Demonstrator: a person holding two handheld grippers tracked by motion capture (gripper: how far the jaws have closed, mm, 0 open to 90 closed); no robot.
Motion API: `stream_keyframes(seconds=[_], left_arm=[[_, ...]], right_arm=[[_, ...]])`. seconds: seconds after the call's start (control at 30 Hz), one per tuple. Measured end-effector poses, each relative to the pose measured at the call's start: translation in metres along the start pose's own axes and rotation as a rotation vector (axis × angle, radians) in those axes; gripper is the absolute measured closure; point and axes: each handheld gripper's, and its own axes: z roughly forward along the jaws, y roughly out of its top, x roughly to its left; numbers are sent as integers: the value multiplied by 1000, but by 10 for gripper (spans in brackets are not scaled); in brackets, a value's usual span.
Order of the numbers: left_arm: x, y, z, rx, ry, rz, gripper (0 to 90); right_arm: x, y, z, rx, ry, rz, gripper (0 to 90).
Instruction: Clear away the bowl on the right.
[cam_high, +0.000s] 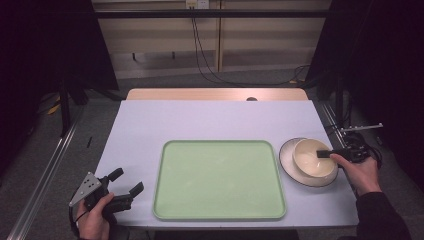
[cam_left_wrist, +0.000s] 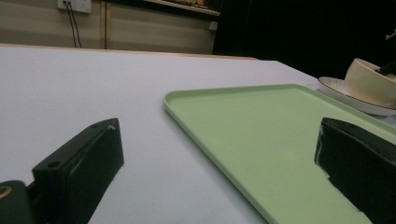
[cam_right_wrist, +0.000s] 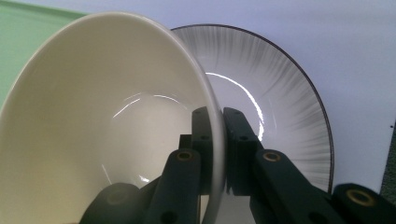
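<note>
The right tool (cam_high: 324, 154) is clamped on the rim of the bowl (cam_high: 311, 159): in the right gripper view one jaw sits inside the bowl (cam_right_wrist: 93, 116) and the other outside, with the thin cream wall pinched between them. The bowl leans in that grip, its near rim at the tool's tips and its hollow opening away to the tool's left. Under and behind the bowl lies the plate (cam_high: 288, 159), white with grey streaks and a dark edge; in the right gripper view the plate (cam_right_wrist: 280, 93) spreads out past the outer jaw, to the tool's right and ahead of it. The bowl rests on the plate. The right hand (cam_high: 361, 172) holds the tool from the near side.

The tray (cam_high: 220, 180), pale green, lies on the tabletop (cam_high: 210, 117) just beyond the bowl from the right tool, close to the plate's edge; I cannot tell whether they touch.

The left tool (cam_high: 126, 181) has its jaws wide apart with nothing between them, low at the tabletop's near corner, held by the left hand (cam_high: 95, 215). In the left gripper view the tray (cam_left_wrist: 261, 126) lies ahead of it and to its right, one corner between the jaws farther off, and the bowl (cam_left_wrist: 369, 81) stands on the plate (cam_left_wrist: 336, 88) far off to its right.
</note>
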Motion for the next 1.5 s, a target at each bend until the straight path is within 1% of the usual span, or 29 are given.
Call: stream_keyframes(seconds=[0.03, 0.27, 0.3, 0.47, 0.57, 0.73, 0.97, 1.17, 1.27, 1.43, 1.5], left_arm=[[0, 0, 0, 0, 0, 0, 13], [0, 0, 0, 1, 3, 2, 13], [0, 0, 0, 0, 2, 0, 13], [0, 0, 0, 1, 3, 0, 13], [0, 0, 0, 1, 3, 0, 13], [0, 0, 0, 1, 3, 1, 13], [0, 0, 0, 2, 4, -1, 13], [0, 0, 0, 1, 3, 1, 13], [0, 0, 0, 2, 4, -1, 13], [0, 0, 0, 2, 1, 1, 13], [0, 0, 0, 1, 2, -1, 13]], right_arm=[[0, 0, -1, -4, -3, 5, 840], [3, 1, -5, -22, 16, -4, 840], [4, 0, -7, -24, 23, 4, 840], [4, 0, -10, -39, 29, -4, 840], [5, -1, -13, -50, 45, -2, 840], [7, 0, -15, -62, 51, -8, 839], [12, 2, -17, -69, 74, -17, 839], [18, 4, -19, -78, 84, -33, 839], [21, 5, -20, -86, 100, -34, 839], [26, 7, -20, -93, 106, -48, 839], [28, 8, -20, -93, 117, -50, 839]])
